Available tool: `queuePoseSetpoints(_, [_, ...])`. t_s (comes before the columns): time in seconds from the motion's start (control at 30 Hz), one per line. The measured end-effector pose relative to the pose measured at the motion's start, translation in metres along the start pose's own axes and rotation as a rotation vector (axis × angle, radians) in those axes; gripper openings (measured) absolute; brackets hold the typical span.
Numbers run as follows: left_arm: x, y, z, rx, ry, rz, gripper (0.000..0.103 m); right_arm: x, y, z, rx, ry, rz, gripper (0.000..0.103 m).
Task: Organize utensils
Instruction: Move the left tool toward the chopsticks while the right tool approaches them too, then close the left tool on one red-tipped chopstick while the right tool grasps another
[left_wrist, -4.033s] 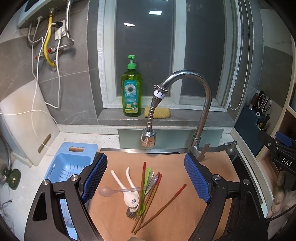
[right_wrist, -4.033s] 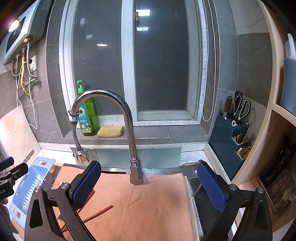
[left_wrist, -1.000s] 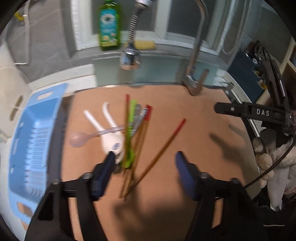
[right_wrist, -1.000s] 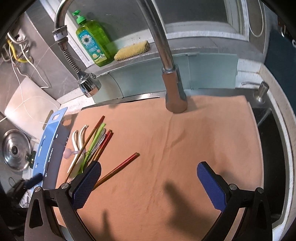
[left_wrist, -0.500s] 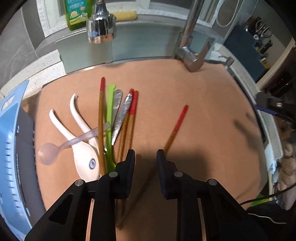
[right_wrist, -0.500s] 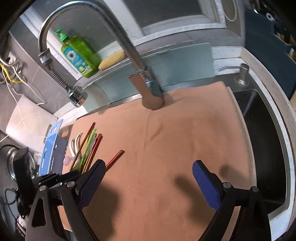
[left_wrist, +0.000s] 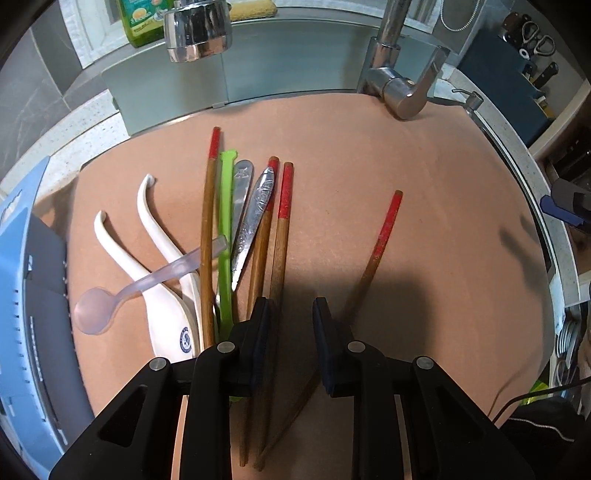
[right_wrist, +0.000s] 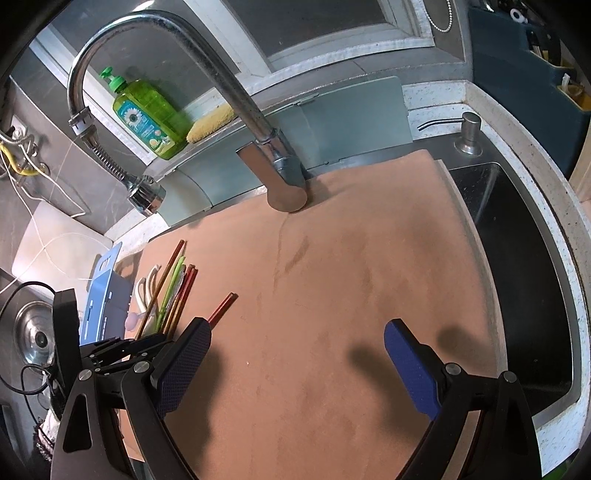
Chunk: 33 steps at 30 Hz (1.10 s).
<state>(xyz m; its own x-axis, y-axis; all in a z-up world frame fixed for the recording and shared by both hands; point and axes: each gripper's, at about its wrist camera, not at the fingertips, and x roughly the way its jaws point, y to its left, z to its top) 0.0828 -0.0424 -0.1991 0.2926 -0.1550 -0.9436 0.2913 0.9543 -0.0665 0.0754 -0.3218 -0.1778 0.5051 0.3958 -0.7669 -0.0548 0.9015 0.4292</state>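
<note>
1. Jaws of our left gripper (left_wrist: 291, 321) have just been closing to a narrow gap, pointing steeply down over the chopsticks' (left_wrist: 279, 240) lower ends; whether the pads press anything we cannot tell.
2. Our right gripper (right_wrist: 295, 354) hangs with jaws wide, nothing between them, above bare brown mat (right_wrist: 351, 277).
3. Utensils lie bunched at the mat's left: white spoons (left_wrist: 159, 236), green spoon (left_wrist: 224, 236), metal handles (left_wrist: 255, 218).
4. One chopstick (left_wrist: 380, 240) lies apart, right of the bunch.
5. Blue basket (left_wrist: 18, 295) stands just left of the mat.
</note>
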Motion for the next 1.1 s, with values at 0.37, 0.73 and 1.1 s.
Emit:
queuePoseSetpoints(0.37, [0.0, -0.011, -0.007, 0.03, 0.005, -0.012, 0.022, 0.02, 0.019, -0.007, -0.009, 0.067, 0.027, 0.093])
queuePoseSetpoints(0.73, [0.002, 0.003, -0.007, 0.067, 0.03, -0.078, 0.016, 0.083, 0.061, -0.013, 0.099, 0.241, 0.035, 0.066])
queuePoseSetpoints(1.1, [0.005, 0.004, -0.003, 0.087, 0.01, -0.112, 0.012, 0.111, 0.083, -0.007, 0.168, 0.308, -0.073, 0.058])
